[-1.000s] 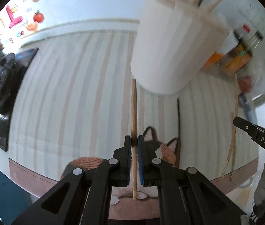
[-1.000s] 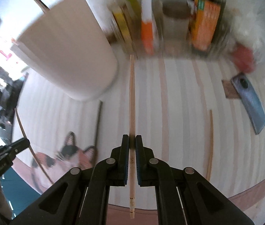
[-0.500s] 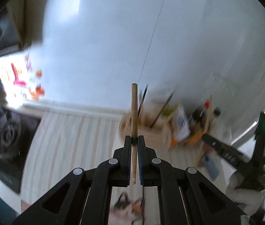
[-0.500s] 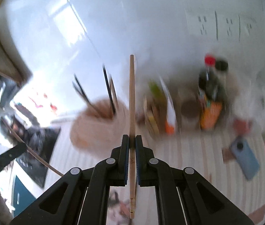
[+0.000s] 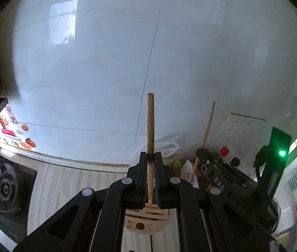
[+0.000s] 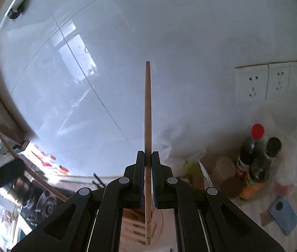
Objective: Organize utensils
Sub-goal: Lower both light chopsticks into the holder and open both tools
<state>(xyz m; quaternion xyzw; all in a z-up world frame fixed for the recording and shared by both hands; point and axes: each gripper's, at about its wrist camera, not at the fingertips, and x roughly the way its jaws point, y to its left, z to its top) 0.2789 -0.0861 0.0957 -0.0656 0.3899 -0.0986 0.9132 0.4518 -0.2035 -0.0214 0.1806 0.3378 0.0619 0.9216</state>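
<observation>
My left gripper [image 5: 150, 157] is shut on a wooden chopstick [image 5: 150, 126] held upright; its lower end hangs just above the slotted wooden lid of the utensil holder [image 5: 146, 220]. My right gripper [image 6: 147, 157] is shut on a second wooden chopstick [image 6: 147, 115], also upright, with its lower end over the holder's lid [image 6: 136, 224]. The right gripper and its chopstick [image 5: 207, 126] show at the right of the left wrist view. The left gripper's chopstick [image 6: 30, 172] shows at the left of the right wrist view.
Sauce bottles [image 6: 255, 157] and packets stand by the tiled wall at the right, under wall sockets [image 6: 264, 82]. A blue phone [image 6: 283, 212] lies on the striped counter. A gas hob [image 5: 3, 189] lies at the left. Dark chopsticks [image 6: 97, 181] stick up from the holder.
Both grippers have lifted their chopsticks off the counter and tipped them upright. They now hang over the holder's lid, where earlier they were low beside the holder.
</observation>
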